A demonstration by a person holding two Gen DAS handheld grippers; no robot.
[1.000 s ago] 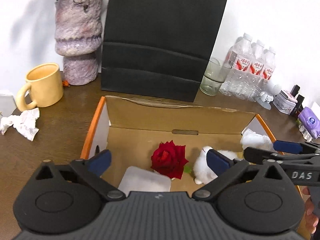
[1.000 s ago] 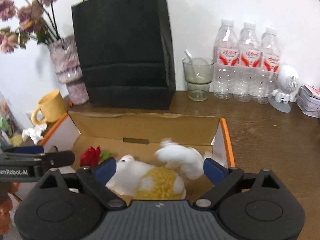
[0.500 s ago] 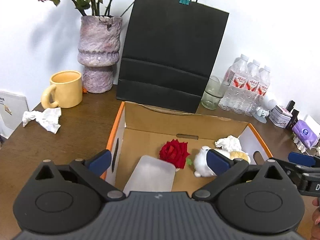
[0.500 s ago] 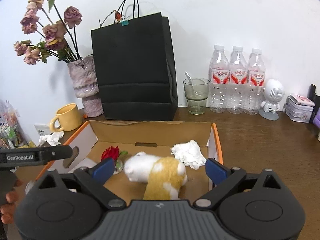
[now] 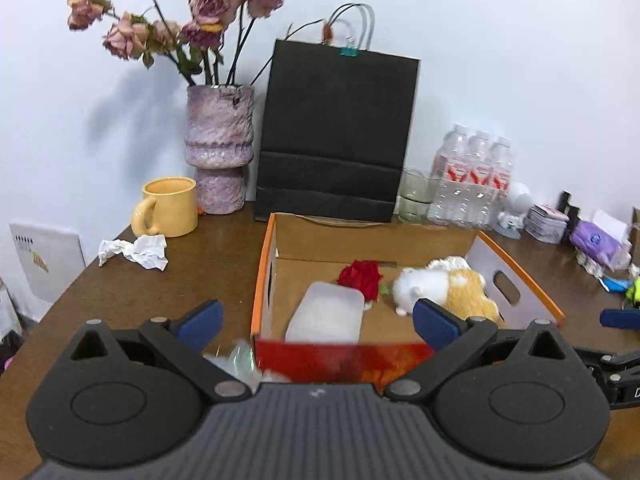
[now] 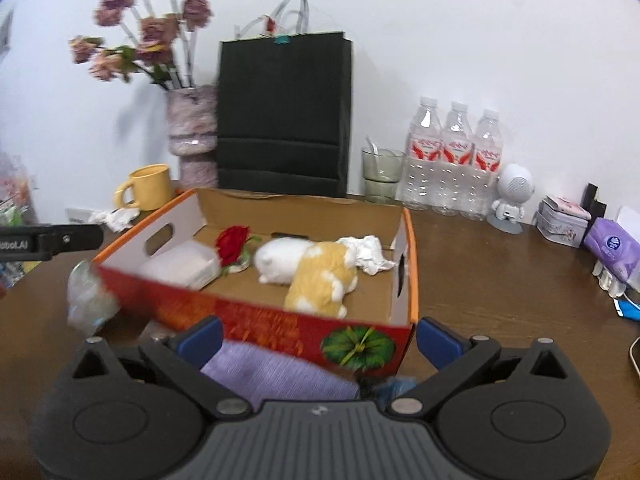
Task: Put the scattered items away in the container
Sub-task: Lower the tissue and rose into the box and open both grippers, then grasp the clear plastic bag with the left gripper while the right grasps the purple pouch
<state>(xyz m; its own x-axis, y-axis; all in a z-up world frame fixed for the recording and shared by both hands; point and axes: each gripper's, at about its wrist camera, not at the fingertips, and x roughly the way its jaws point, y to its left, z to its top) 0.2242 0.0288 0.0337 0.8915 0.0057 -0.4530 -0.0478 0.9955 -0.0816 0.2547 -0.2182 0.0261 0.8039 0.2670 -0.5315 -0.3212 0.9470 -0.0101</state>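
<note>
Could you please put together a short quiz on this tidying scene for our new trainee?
1. True or false: the red rose lies inside the cardboard box.
2. What lies on the table beside the yellow mug? A) crumpled paper B) spoon C) sock
3. How do the jaws of the right gripper stand?

Key: 1. True. 2. A, the crumpled paper. 3. Open, empty.

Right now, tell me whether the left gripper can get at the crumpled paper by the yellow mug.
Probably yes: the left gripper is open and empty, and bare table lies before the crumpled paper, left of the box.
</note>
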